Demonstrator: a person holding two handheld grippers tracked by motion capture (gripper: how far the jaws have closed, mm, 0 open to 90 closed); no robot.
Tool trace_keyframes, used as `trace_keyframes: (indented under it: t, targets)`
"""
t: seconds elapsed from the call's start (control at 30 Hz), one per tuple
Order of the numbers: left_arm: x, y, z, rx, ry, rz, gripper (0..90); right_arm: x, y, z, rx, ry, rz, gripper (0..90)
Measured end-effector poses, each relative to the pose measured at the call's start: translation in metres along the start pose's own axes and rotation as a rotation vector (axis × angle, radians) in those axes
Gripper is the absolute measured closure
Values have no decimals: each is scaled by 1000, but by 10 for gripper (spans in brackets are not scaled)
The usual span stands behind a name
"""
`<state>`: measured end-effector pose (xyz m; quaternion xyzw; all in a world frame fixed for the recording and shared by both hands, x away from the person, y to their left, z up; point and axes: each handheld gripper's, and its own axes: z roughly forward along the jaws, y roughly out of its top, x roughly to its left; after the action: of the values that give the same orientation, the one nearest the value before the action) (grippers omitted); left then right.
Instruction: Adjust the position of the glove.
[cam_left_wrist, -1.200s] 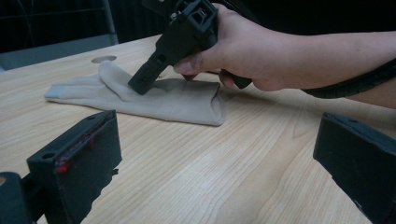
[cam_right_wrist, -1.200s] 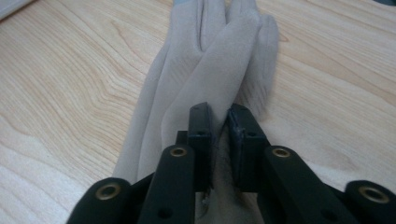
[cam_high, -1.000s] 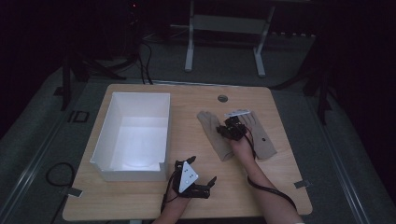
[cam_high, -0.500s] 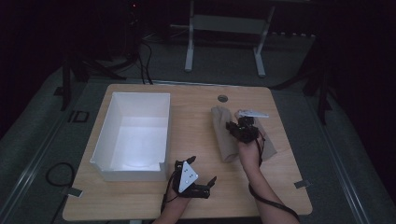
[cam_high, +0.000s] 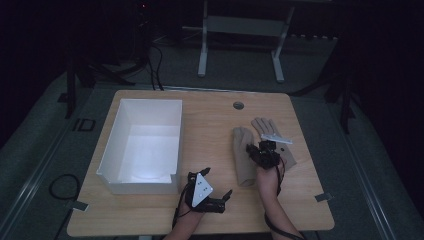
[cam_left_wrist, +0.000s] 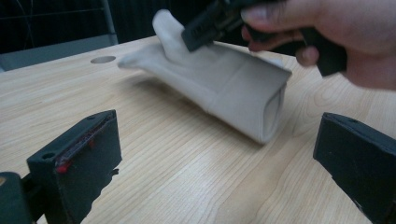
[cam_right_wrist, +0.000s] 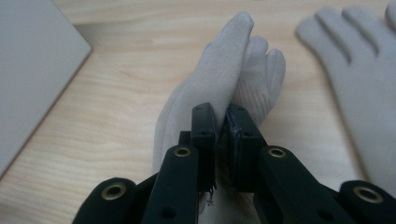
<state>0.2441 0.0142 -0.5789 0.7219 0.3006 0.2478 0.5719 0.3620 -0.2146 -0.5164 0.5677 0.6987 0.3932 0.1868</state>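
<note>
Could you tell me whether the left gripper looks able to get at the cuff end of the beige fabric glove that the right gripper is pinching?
Probably yes: the left gripper is open, with bare wood between it and the beige glove cuff.

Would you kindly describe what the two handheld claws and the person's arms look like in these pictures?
Both are black two-jaw tools. The left claw carries a light grey three-cornered plate with small dark dots on top, and its blocky jaw pads show red edging in its own view. The right claw has slim black links with metal-ringed holes; a thin black cable trails back along the forearm. The forearms are bare, with no sleeves visible.
</note>
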Motion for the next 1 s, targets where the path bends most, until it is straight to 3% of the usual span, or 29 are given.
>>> trace_keyframes:
  t: [0.3, 0.47, 0.73, 0.87, 1.0]
  targets:
    - [0, 0, 0, 1, 0, 4, 13, -6, -27, 14, 25, -14, 54, 819]
    - [0, 0, 0, 1, -3, 6, 12, -4, -40, 22, 45, -33, 46, 765]
    - [0, 0, 0, 1, -5, 5, 12, 2, -42, 22, 29, -33, 5, 631]
    - [0, 0, 0, 1, -5, 4, 12, -2, -28, 9, -17, -11, -69, 574]
    - [0, 0, 0, -1, -4, 3, 13, -17, -8, -7, -74, -8, -133, 568]
